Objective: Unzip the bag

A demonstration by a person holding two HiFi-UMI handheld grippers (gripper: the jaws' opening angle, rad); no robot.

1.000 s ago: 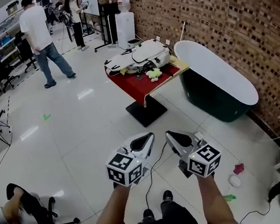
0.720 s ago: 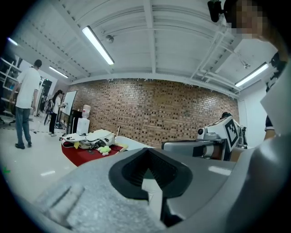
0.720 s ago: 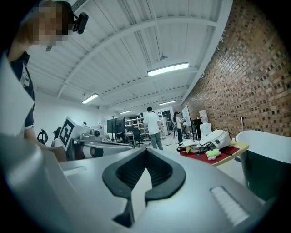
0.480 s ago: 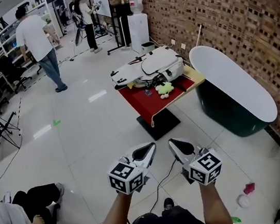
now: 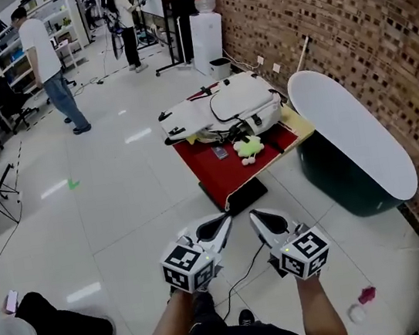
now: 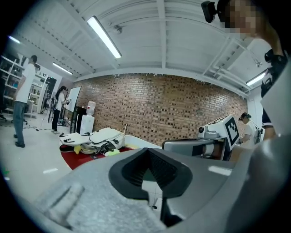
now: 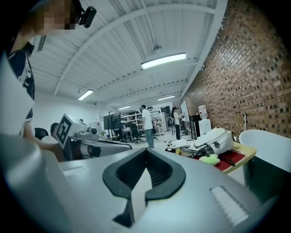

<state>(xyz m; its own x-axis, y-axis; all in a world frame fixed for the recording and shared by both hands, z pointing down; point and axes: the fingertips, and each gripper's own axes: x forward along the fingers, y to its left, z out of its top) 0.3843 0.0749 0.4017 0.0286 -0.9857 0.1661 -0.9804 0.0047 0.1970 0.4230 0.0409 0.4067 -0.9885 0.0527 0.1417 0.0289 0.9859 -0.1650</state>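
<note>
Where floor (image 5: 133, 201) lies open, bag (image 5: 236, 108) overhangs table (image 5: 207, 164).

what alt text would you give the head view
Seen from above, the left tongs and right tongs, both shut and empty, point toward a white bag lying on a red table some way ahead. A green toy lies beside the bag, and a tub stands by the brick wall.

No legible text, label or number anywhere, as far as visible.
</note>
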